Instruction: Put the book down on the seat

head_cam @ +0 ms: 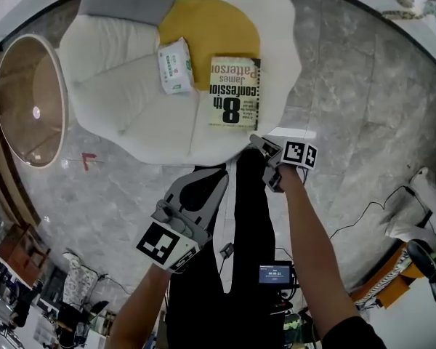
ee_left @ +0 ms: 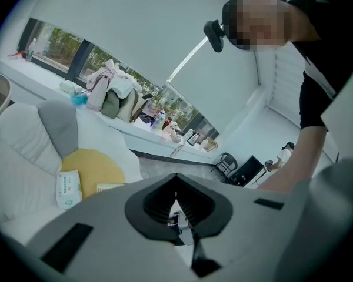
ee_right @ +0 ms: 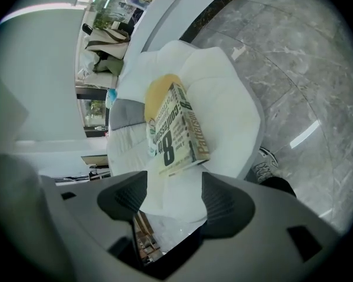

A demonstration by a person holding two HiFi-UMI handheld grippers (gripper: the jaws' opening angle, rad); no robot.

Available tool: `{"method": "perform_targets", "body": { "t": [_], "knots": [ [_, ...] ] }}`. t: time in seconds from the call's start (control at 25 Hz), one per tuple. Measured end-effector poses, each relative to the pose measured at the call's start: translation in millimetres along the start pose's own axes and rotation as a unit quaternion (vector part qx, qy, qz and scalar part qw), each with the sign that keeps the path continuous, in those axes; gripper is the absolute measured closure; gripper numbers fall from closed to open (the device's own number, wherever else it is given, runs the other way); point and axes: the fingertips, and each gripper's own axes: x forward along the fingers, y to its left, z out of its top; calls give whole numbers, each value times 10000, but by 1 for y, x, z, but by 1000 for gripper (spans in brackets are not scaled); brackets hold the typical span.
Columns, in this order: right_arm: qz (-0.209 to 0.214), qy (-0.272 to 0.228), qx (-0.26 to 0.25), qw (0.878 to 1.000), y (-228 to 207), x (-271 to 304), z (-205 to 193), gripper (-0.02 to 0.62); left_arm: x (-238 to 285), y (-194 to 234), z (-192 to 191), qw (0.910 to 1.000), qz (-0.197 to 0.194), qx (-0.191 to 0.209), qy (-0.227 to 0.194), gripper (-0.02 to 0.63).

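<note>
Paperback book with a cream cover and black lettering (head_cam: 235, 93) lies face up on the white petal-shaped padded seat (head_cam: 116, 86), toward the seat's 4 o'clock side. Its far end overlaps the round yellow cushion (head_cam: 211, 20) and its near edge sits close to the seat's front rim. I see a white and green tissue pack (head_cam: 175, 65) just beside the book at 10 o'clock. My right gripper (head_cam: 265, 160) hovers off the rim at the book's 5 o'clock, jaws spread wide with nothing in them. My left gripper (head_cam: 207, 187) hangs lower, at 7 o'clock, jaws pressed together and empty. Grey marble floor (head_cam: 349, 86) lies open at the seat's 3 o'clock, while a round glass side table (head_cam: 29, 100) crowds its 9 o'clock edge.
</note>
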Motion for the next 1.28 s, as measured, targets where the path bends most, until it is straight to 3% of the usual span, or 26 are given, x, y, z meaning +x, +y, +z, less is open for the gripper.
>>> {"method": "perform_targets", "body": {
  "t": [0.4, 0.68, 0.92, 1.28],
  "knots": [
    [-147, 390, -31, 9991, 49, -56, -26, 292, -31, -23, 30, 9994, 320, -84, -30, 594],
    [-85, 226, 66, 9997, 85, -114, -40, 293, -63, -48, 69, 9979, 535, -119, -346, 594],
    [410, 58, -178, 9990, 157, -157, -42, 293, -82, -78, 101, 9972, 444, -259, -535, 594],
    [1191, -288, -1244, 9846, 273, -234, -26, 293, -108, -131, 148, 9961, 364, 1, -798, 594]
  ]
}}
